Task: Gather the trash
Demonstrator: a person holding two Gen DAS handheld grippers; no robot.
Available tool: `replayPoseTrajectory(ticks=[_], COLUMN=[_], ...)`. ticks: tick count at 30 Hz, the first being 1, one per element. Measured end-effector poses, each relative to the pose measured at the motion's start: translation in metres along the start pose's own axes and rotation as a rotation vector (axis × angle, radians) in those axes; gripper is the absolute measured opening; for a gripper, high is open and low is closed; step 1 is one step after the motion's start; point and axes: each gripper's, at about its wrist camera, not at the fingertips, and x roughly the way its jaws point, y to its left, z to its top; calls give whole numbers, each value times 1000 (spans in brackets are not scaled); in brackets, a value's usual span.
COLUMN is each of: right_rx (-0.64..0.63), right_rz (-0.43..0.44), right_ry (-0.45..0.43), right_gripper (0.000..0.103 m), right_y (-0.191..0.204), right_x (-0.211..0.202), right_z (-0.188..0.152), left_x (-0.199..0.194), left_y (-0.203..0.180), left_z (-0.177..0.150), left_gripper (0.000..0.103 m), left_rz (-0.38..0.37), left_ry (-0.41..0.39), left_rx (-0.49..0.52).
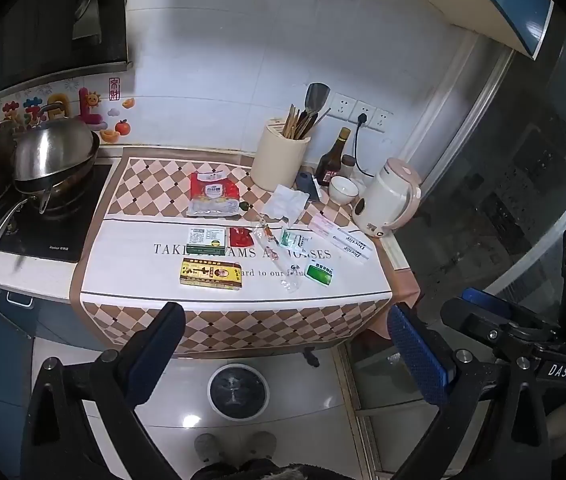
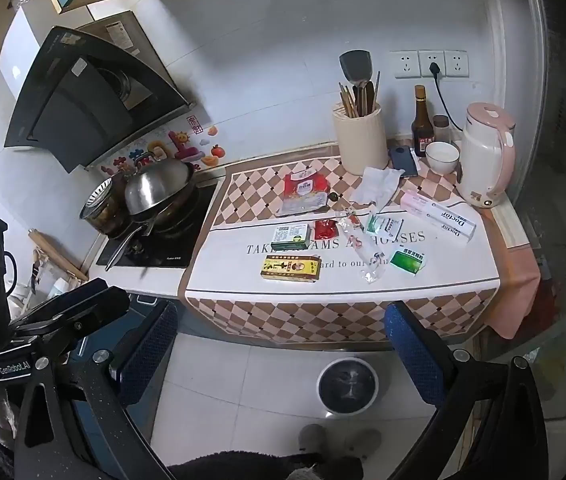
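Note:
Trash lies on the clothed counter (image 1: 123, 256): a yellow box (image 1: 211, 274), a green-white box (image 1: 206, 239), a red sachet (image 1: 240, 236), a clear wrapper (image 1: 277, 256), a green packet (image 1: 320, 274), a red-white bag (image 1: 213, 196), a crumpled tissue (image 1: 285, 200) and a toothpaste box (image 1: 345, 240). The yellow box (image 2: 291, 268) and the tissue (image 2: 379, 184) also show in the right wrist view. A round bin (image 1: 238, 390) (image 2: 347, 385) stands on the floor below. My left gripper (image 1: 285, 344) and right gripper (image 2: 281, 344) are open, empty, held before the counter edge.
A wok with lid (image 1: 55, 160) sits on the stove at left. At the back right stand a utensil holder (image 1: 279, 160), a dark bottle (image 1: 333, 160), a white bowl (image 1: 343, 190) and a pink kettle (image 1: 387, 200). A glass door (image 1: 503, 200) is at right.

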Motion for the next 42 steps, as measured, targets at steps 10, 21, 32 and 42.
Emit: replayPoseTrajectory(ticks=[10,21,32,42], right_rx=[5,-18,-25,-23], right_rz=[18,45,65,72], right_ry=[-1,5,15,12], right_gripper=[103,103,103,103], right_y=[-4,-4,-4,-4], right_x=[-3,-4,-2,-2], right_z=[5,5,2,0], left_x=[-9,-4,-5,-7], left_y=[1,-6,-9,-9], left_z=[5,-3,-7,-7], left_gripper=[103,103,103,103], left_rz=[28,27,23,16], left_ry=[-6,-14,-17,-21], left_rx=[7,5,3,-6])
